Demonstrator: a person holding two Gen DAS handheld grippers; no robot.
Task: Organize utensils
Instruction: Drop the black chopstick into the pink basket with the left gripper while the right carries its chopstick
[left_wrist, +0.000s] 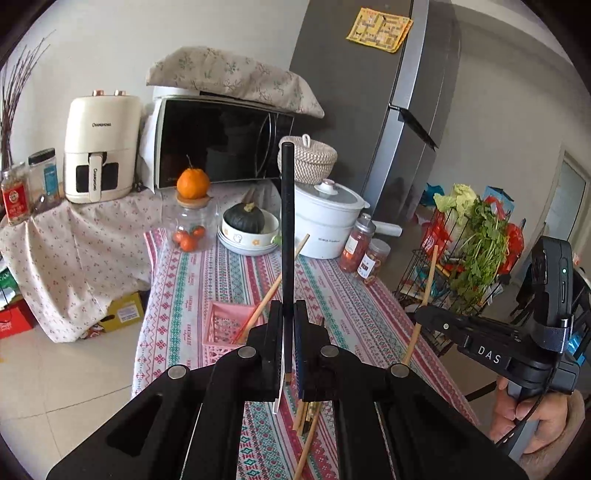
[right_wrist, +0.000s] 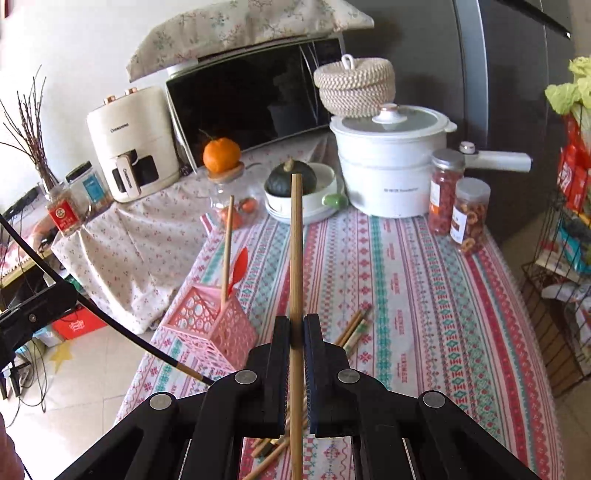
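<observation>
Table (right_wrist: 406, 295), one basket (right_wrist: 207, 332), perhaps five chopsticks (right_wrist: 354, 328)

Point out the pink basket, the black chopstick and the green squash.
pink basket (right_wrist: 210, 325): right wrist view, on its latticed side.
black chopstick (left_wrist: 287, 206): left wrist view, mid-shaft.
green squash (right_wrist: 286, 181): right wrist view, on its rind.

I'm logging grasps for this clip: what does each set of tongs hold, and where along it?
Left tongs: a black chopstick, gripped near its lower, lighter end. Right tongs: a wooden chopstick, gripped around its lower middle.
</observation>
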